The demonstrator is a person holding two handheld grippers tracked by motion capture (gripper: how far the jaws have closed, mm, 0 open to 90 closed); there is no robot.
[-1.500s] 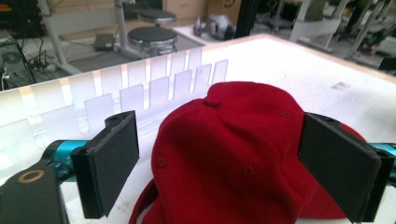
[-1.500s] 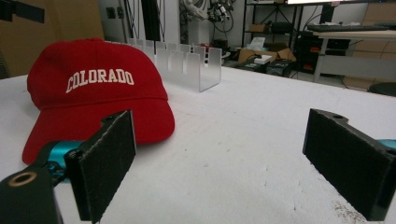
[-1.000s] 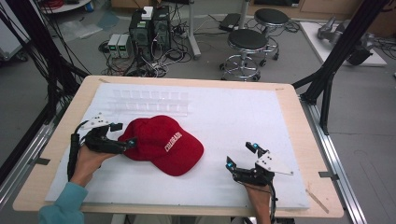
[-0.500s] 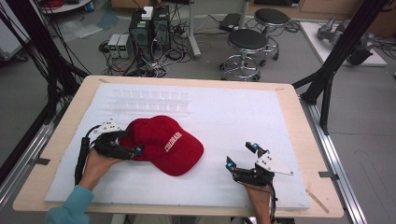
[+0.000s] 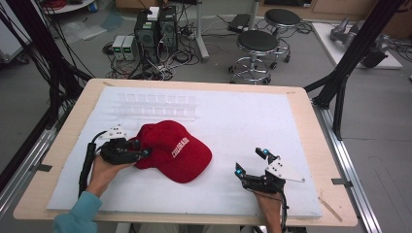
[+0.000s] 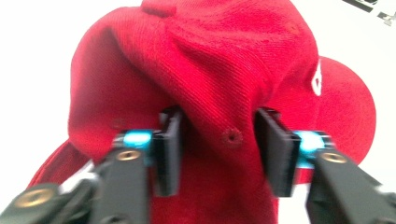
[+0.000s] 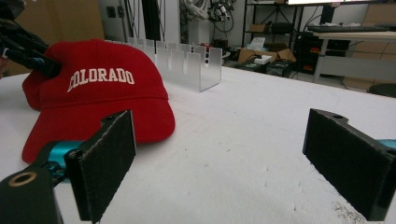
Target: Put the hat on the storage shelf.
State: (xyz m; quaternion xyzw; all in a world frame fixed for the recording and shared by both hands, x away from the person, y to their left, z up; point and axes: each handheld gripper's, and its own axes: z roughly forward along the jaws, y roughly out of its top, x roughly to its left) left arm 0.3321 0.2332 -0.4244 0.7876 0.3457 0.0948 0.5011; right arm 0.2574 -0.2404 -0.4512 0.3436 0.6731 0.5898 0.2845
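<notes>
A red cap (image 5: pixel 176 151) with white "COLORADO" lettering lies on the white sheet (image 5: pixel 243 121), left of the middle, its brim pointing toward the near right. My left gripper (image 5: pixel 140 149) is at the cap's back left side. Its jaws have just been closing, and in the left gripper view the pads (image 6: pixel 169 149) pinch a fold of the cap's (image 6: pixel 224 70) crown fabric between them. My right gripper (image 5: pixel 250 161) rests near the front edge to the right, open and holding nothing. From the right gripper view the cap (image 7: pixel 98 88) lies ahead to the left of the right gripper (image 7: pixel 229 158).
A clear plastic rack (image 5: pixel 155 104) with several slots stands on the sheet behind the cap; the rack (image 7: pixel 187 63) also appears beyond the cap from the right. The wooden table edge (image 5: pixel 320 145) frames the sheet. Stools and computers stand on the floor beyond.
My left gripper has slid right onto the back of the cap and its jaws have closed on the fabric. The right gripper has not moved.
</notes>
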